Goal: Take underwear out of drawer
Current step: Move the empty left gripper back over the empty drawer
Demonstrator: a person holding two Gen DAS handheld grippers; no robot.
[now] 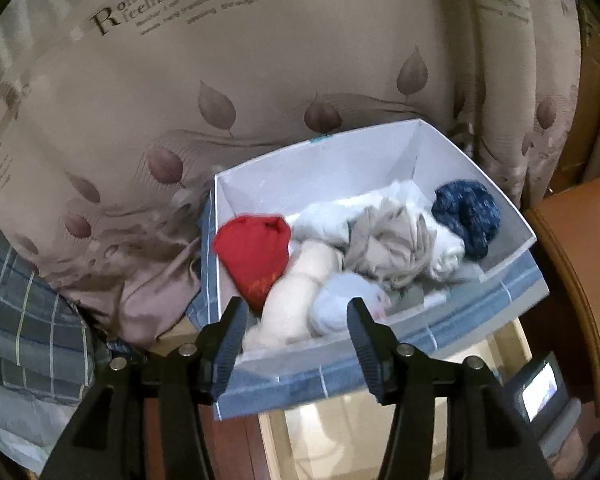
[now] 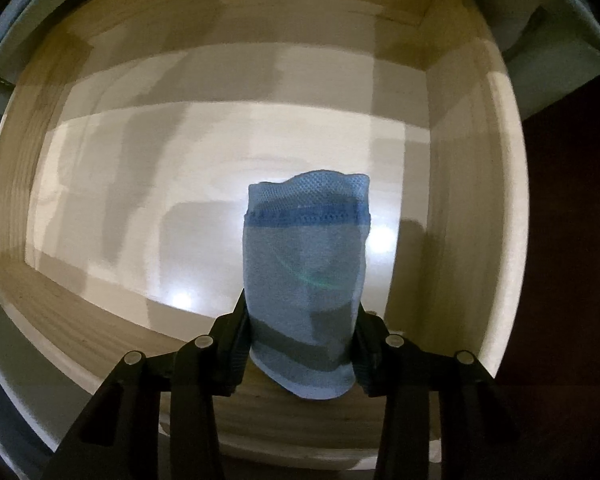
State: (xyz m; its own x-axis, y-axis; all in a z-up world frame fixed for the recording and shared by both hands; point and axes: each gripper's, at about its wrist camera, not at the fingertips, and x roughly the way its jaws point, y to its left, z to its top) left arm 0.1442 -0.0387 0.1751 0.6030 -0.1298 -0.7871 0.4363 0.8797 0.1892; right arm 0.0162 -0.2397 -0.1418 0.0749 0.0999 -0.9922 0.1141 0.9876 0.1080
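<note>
The left gripper [image 1: 296, 320] stands spread, nothing between its ribbed pads, pointing down at an angle over the near rim of a white storage box [image 1: 320, 168] with a blue checked outer band. Just ahead of its fingertips lies a pile of rolled and bunched garments inside the box: a red roll [image 1: 254, 252] ahead and toward the left finger, a cream roll [image 1: 296, 300] straight ahead between the fingers, a pale blue roll [image 1: 340, 300] just off the right finger, a crumpled beige piece [image 1: 388, 244] farther ahead, white cloth [image 1: 440, 240] beyond that, and a dark blue patterned bundle [image 1: 466, 212] far ahead to the right. Behind the box hangs a brownish curtain [image 1: 180, 80] printed with leaves and lettering; to the left of the gripper lies grey checked fabric [image 1: 24, 320]. The right gripper [image 2: 302, 328] points straight down into a pale wooden drawer [image 2: 60, 320] and pinches a folded light blue mesh underwear [image 2: 306, 272] with a darker blue band; the pads press on its two sides and the fabric reaches ahead from the fingertips over the drawer's bare, glossy floor, whose walls rise on all sides of the gripper.
</note>
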